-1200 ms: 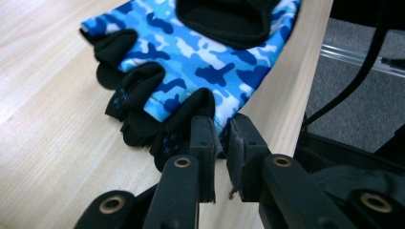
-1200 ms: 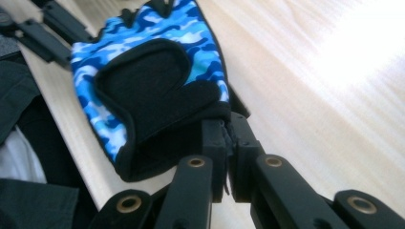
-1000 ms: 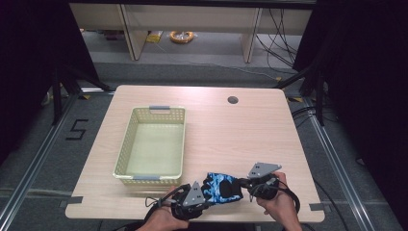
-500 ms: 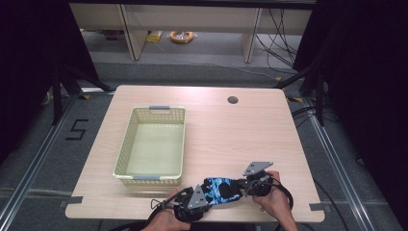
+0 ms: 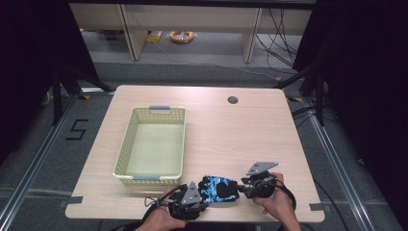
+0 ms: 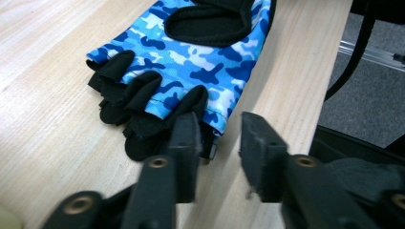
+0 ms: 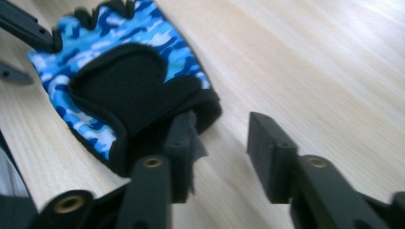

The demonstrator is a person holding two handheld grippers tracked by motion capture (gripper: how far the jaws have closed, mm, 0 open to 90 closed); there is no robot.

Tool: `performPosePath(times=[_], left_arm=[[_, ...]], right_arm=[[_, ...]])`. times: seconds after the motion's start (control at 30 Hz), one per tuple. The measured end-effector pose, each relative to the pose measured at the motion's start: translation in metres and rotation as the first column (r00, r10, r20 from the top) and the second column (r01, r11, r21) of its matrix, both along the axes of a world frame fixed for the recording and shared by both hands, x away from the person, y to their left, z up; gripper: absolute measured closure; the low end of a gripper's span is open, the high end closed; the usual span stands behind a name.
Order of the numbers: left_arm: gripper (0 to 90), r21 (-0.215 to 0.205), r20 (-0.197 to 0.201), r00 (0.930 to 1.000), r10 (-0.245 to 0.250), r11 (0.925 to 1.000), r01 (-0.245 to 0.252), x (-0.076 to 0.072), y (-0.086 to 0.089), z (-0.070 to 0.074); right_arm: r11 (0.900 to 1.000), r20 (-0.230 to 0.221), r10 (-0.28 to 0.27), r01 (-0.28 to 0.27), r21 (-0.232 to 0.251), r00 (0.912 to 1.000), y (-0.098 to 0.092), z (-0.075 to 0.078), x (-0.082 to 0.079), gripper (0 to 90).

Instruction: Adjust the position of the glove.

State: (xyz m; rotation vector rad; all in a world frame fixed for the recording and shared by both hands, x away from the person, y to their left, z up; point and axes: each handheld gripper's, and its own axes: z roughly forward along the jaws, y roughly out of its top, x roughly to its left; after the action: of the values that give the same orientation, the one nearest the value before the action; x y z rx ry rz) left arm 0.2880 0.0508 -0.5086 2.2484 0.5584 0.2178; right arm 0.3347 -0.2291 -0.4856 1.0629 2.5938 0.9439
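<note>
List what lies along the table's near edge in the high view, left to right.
left gripper → blue camouflage glove → right gripper

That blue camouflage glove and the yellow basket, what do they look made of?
The fingerless glove looks like stretchy printed fabric, matte, with a stitched hem and black, softer-looking palm padding, possibly synthetic suede. The basket seems moulded plastic, pale yellow, given its even lattice walls and slight sheen. The table under both shows light wood grain, probably laminate.
</note>
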Motion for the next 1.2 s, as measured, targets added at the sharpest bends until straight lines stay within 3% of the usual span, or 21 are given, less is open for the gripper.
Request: performPosePath(times=[0.07,0.13,0.17,0.2,0.23,0.27,0.37,0.4,0.43,0.5,0.63,0.67,0.7,0.73,0.77,0.97,1.0,1.2], left_arm=[[60.8,0.006,0.005,0.9999,0.011,0.9999,-0.011,0.000,0.004,0.003],[55.8,-0.011,-0.008,0.9993,0.038,0.9992,-0.038,0.000,0.007,0.003],[54.2,0.000,-0.003,0.9991,0.042,0.9991,-0.042,0.001,0.009,0.004],[50.8,-0.009,-0.013,0.9985,0.054,0.9985,-0.054,0.002,0.010,0.003],[49.0,-0.009,-0.013,0.9985,0.054,0.9985,-0.054,0.002,0.010,0.003],[47.5,-0.008,-0.033,0.9974,0.064,0.9979,-0.064,0.003,0.010,0.001],[45.0,0.005,-0.033,0.9965,0.077,0.9970,-0.077,0.005,0.011,0.002],[44.9,0.000,-0.029,0.9973,0.068,0.9977,-0.068,0.006,0.012,0.003],[44.9,-0.004,-0.035,0.9965,0.076,0.9971,-0.076,0.006,0.012,0.003],[44.2,-0.016,-0.043,0.9952,0.088,0.9959,-0.089,0.008,0.013,0.006],[46.3,-0.034,-0.053,0.9946,0.090,0.9952,-0.092,0.012,0.012,0.007],[47.3,-0.044,-0.065,0.9933,0.096,0.9941,-0.099,0.014,0.011,0.006],[47.3,-0.041,-0.074,0.9933,0.088,0.9949,-0.092,0.017,0.011,0.005],[47.9,-0.037,-0.084,0.9923,0.091,0.9949,-0.094,0.019,0.011,0.004],[48.9,-0.063,-0.111,0.9886,0.102,0.9920,-0.110,0.019,0.009,0.002],[62.1,-0.022,-0.098,0.9917,0.084,0.9960,-0.086,0.021,0.006,-0.005],[63.4,0.005,-0.070,0.9958,0.059,0.9983,-0.059,0.022,0.005,-0.004],[69.2,0.008,-0.060,0.9963,0.062,0.9981,-0.062,0.018,0.002,-0.005]], right_arm=[[0.998,0.005,-0.043,0.043,0.045,0.9991,-0.006,0.003,-0.002,56.2],[0.992,-0.021,-0.087,0.089,0.094,0.9960,-0.010,0.006,-0.004,52.3],[0.986,-0.010,-0.096,0.096,0.134,0.9953,-0.011,0.007,-0.003,51.0],[0.975,-0.037,-0.117,0.122,0.186,0.9925,-0.010,0.007,-0.002,49.4],[0.975,-0.037,-0.117,0.122,0.186,0.9925,-0.010,0.007,-0.002,49.4],[0.974,-0.087,-0.118,0.133,0.185,0.9892,-0.008,0.008,-0.001,49.8],[0.975,-0.112,-0.129,0.146,0.166,0.9854,-0.006,0.006,0.000,51.4],[0.970,-0.142,-0.148,0.172,0.171,0.9786,-0.006,0.002,-0.001,52.1],[0.970,-0.142,-0.148,0.172,0.171,0.9786,-0.006,0.002,-0.001,52.1],[0.969,-0.195,-0.149,0.182,0.165,0.9694,-0.010,-0.003,0.000,52.5],[0.965,-0.203,-0.140,0.180,0.191,0.9690,-0.011,-0.005,0.001,52.4],[0.956,-0.193,-0.159,0.200,0.216,0.9682,-0.007,-0.008,0.000,52.4],[0.956,-0.193,-0.159,0.200,0.216,0.9682,-0.007,-0.008,0.000,52.4],[0.966,-0.225,-0.119,0.165,0.197,0.9672,-0.009,-0.007,0.002,52.4],[0.963,-0.214,-0.138,0.181,0.198,0.9670,-0.007,-0.008,0.001,52.4],[0.957,-0.253,-0.140,0.196,0.214,0.9574,-0.005,-0.012,0.001,53.0],[0.956,-0.256,-0.137,0.196,0.220,0.9570,-0.004,-0.014,0.001,54.6],[0.946,-0.289,-0.109,0.188,0.263,0.9511,0.000,-0.018,0.001,58.6]])
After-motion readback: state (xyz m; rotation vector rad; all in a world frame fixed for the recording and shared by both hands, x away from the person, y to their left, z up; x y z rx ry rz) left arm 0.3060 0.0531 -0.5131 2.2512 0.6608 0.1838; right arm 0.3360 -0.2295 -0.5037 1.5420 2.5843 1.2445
